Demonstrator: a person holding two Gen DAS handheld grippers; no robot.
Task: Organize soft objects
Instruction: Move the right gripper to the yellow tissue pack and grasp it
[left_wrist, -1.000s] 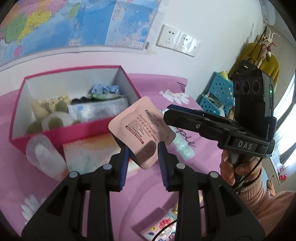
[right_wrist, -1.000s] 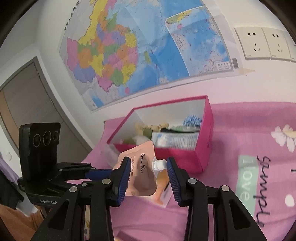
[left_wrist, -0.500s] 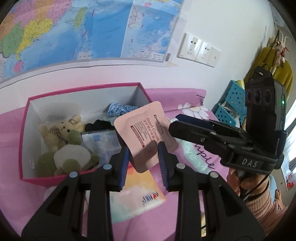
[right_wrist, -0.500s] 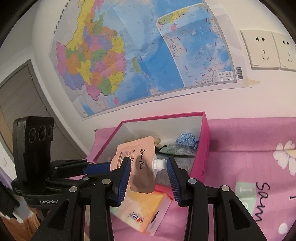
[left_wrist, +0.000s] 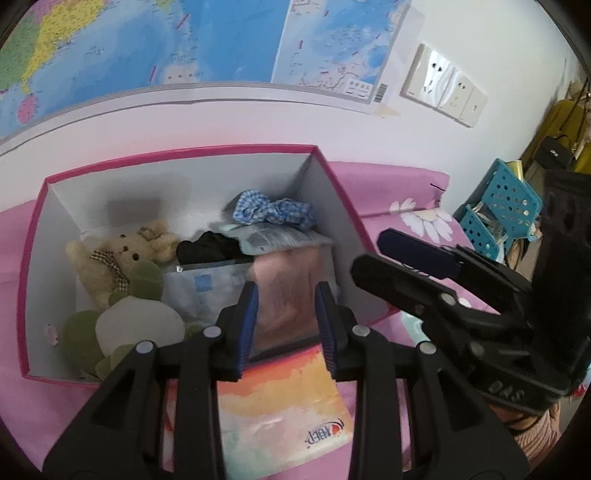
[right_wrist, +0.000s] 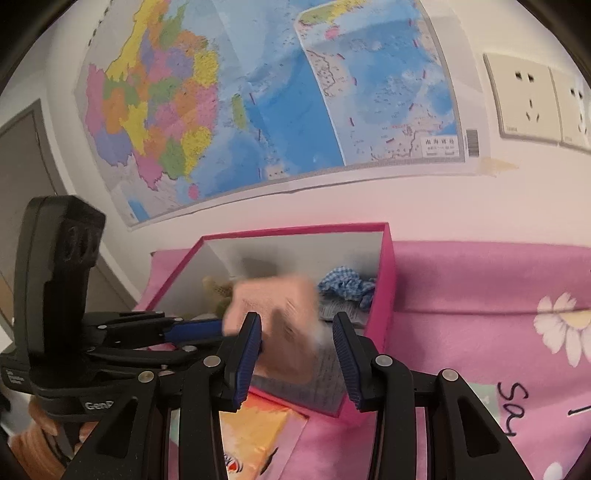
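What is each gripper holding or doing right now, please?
Left gripper: pouch between tongs, blurred; grip cannot be told.
Right gripper: open, holding nothing.

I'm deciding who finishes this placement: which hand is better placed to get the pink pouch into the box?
Left, probably. The blurred pink pouch sits between the left gripper fingers, over the pink box. The right gripper is open and empty.

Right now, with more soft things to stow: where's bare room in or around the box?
Box floor is crowded: teddy and green plush left, packets and scrunchie right. Only a strip by the back wall between teddy and scrunchie shows bare. Sheet right of the box is free; an orange pack fronts it.
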